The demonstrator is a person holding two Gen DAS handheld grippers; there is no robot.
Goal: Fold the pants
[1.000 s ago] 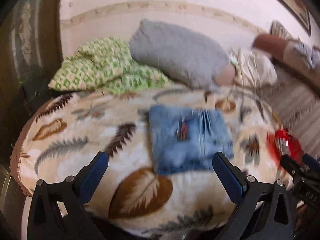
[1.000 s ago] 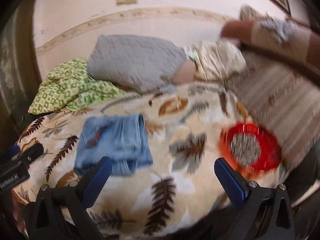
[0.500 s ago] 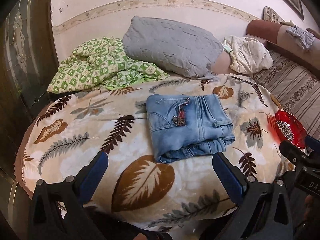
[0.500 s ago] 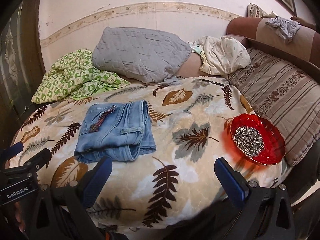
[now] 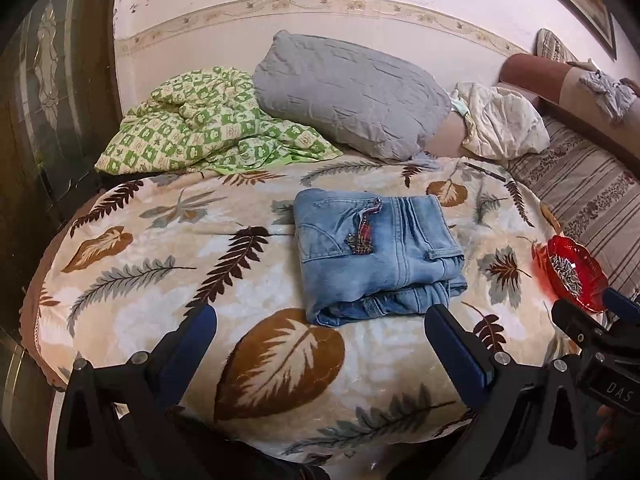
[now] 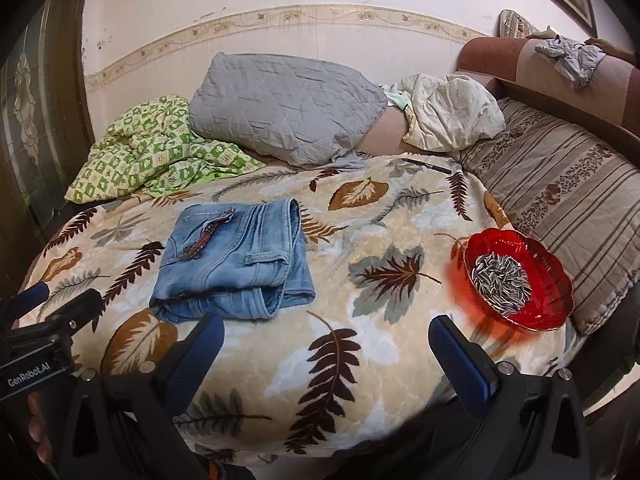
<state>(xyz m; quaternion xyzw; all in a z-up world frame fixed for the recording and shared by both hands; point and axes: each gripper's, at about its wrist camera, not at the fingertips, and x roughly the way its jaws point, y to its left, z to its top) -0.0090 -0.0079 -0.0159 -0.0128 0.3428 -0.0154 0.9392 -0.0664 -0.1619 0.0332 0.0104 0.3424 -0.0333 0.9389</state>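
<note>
The bed (image 5: 132, 312) is big and has a leaf blanket (image 6: 360, 344) on it. A gray pillow (image 5: 352, 92) and a green quilt (image 5: 200, 128) sit at the back. The pants (image 5: 376, 252) lie in the middle of the blanket, folded into a small square. I think the folding is done. A red bowl (image 6: 552, 280) of seeds (image 6: 500, 280) sits well apart from them, near the bed's edge. My left tongs (image 5: 320, 332) are spread wide and hold nothing, just in front of the pants. My right tongs (image 6: 326, 340) are spread wide and bare too. If I swing my right tongs sideways, I could bump the bowl and spill seeds.
</note>
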